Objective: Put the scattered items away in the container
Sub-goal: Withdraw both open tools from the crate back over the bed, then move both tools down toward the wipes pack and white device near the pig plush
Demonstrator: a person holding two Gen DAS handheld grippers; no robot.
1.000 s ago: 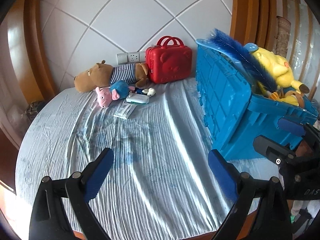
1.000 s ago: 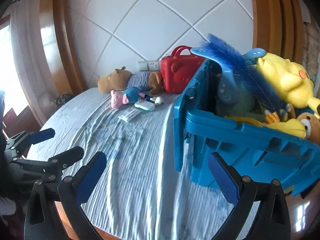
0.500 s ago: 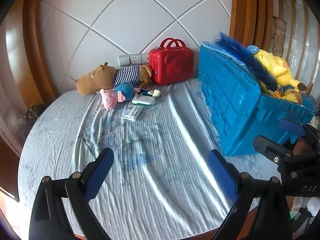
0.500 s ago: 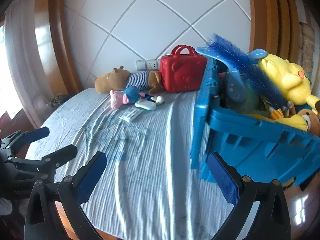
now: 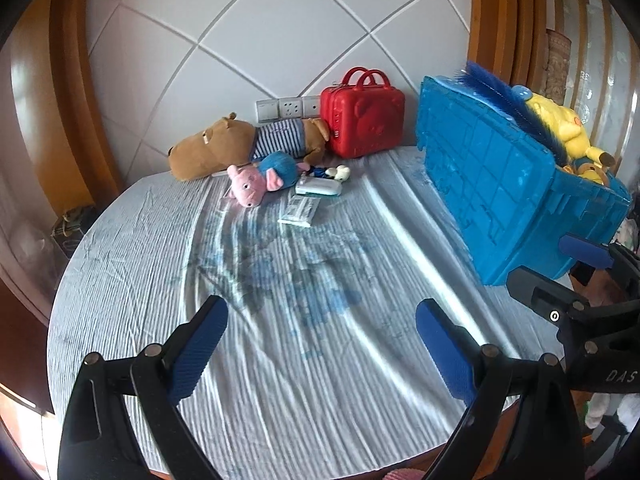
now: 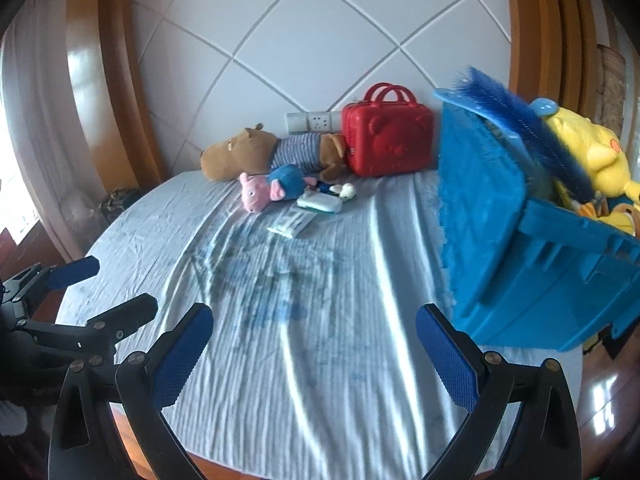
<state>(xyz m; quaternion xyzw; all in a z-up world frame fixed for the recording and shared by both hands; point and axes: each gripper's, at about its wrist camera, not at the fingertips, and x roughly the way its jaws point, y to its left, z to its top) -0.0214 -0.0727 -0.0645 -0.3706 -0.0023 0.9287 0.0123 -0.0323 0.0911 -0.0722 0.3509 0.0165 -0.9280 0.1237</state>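
Wrinkled pale-blue cloth covers the round worktop [image 5: 160, 264] before a white diamond-tiled wall. Blue crate [image 5: 500, 184], stuffed with plush, tilts at the right edge; toys cluster at the far edge. Both claws [image 5: 320, 340] [image 6: 314, 344] gape wide, empty

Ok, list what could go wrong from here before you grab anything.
1. The crate already looks heaped: the yellow plush and feather duster stick above its rim, so added toys may slide out.
2. The pig, white case and packet lie close together; an open left gripper could knock a neighbour.
3. The wrinkled sheet may bunch up under the fingers when picking up the flat packet.
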